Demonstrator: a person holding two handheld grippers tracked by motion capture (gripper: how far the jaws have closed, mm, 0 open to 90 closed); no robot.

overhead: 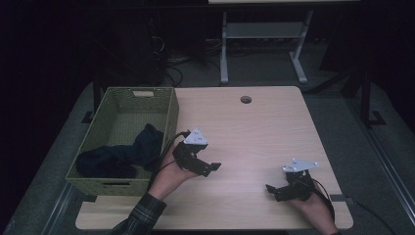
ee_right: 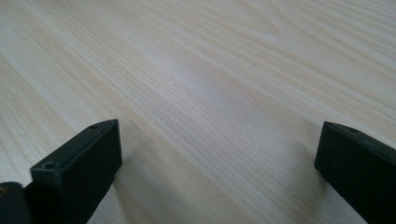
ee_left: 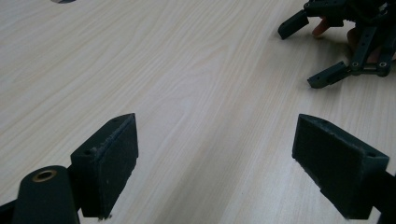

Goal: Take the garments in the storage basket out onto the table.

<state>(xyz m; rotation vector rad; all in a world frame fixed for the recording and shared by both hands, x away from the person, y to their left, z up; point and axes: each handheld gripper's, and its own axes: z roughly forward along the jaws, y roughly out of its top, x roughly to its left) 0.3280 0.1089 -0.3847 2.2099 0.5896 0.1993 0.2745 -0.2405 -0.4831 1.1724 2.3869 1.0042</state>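
The left gripper (overhead: 208, 166) is over the table (overhead: 254, 127), just beside the right wall of the green basket (overhead: 169, 115). Its jaws are spread wide and nothing is between them; in the left gripper view the gripper (ee_left: 215, 163) has only bare light wood between its two black pads. The hand (overhead: 169, 176) that holds it comes from a checked sleeve (overhead: 139, 218) at the bottom edge.

The right gripper (overhead: 274, 191) is near the front right corner of the table, well apart from the left one. Its jaws are also spread and empty — in the right gripper view the gripper (ee_right: 217, 168) has only wood grain between its pads. In the left gripper view this right gripper (ee_left: 317, 51) is seen farther off at the top right, with its two jaws apart and low over the wood.

The dark cloth (overhead: 122, 156) lies inside the basket, in its near part, with one end raised against the right wall. It is bunched, and I cannot tell if it is one piece or several. The basket stands on the left side of the table, and no gripper touches it or the cloth. A round hole (overhead: 245, 99) is in the table top near the far edge.
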